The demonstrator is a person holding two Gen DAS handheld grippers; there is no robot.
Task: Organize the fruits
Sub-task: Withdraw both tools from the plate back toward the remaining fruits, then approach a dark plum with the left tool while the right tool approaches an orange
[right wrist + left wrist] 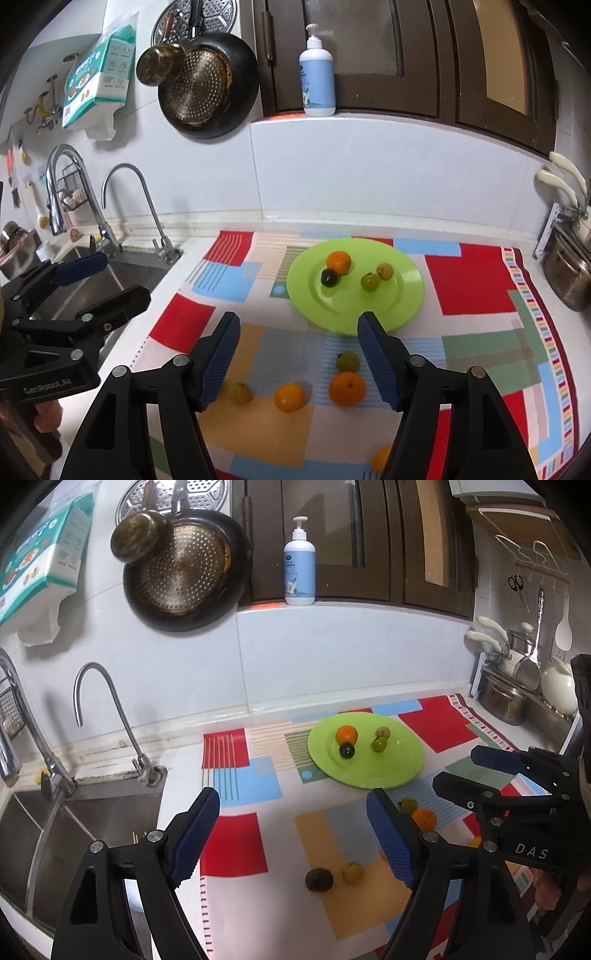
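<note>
Clearly mid-task. Left wrist view: the left hand-held gripper (293,840) stands wide apart and empty, raised above the tabletop (184,771), which is covered by a patchwork cloth of red, blue, yellow and green rectangles (236,845). Between and beyond its blue ribbed fingers (388,838) lie a dark purple-brown round fruit (319,879) and, just beside it, a small yellow-green round fruit (353,873). Farther back sits a round lime-green plastic plate (402,760) already bearing a mandarin orange (346,734), a small black fruit (347,751) touching it, and two small green-yellow fruits (379,744) close together. The right hand-held gripper (458,771) enters from the right; from this side its jaws also appear parted. A steel sink with a curved chrome tap (110,709) lies to the left.

Right wrist view: the right hand-held gripper (299,360) is wide and holds nothing. Between its fingers, on the cloth, lie a green round fruit with a dark stem (347,362), a large orange mandarin (347,389) touching it below, a second smaller orange fruit (290,397) and a dull yellow fruit (240,393) near the left finger. Another orange fruit (381,459) is partly hidden at the lower edge.

Judged step: collecting loose fruit onto the plate, four placed, several left. The next move calls for lowering one gripper so its fingers straddle a single fruit; the touching mandarin and green fruit need care lest one roll away.
</note>
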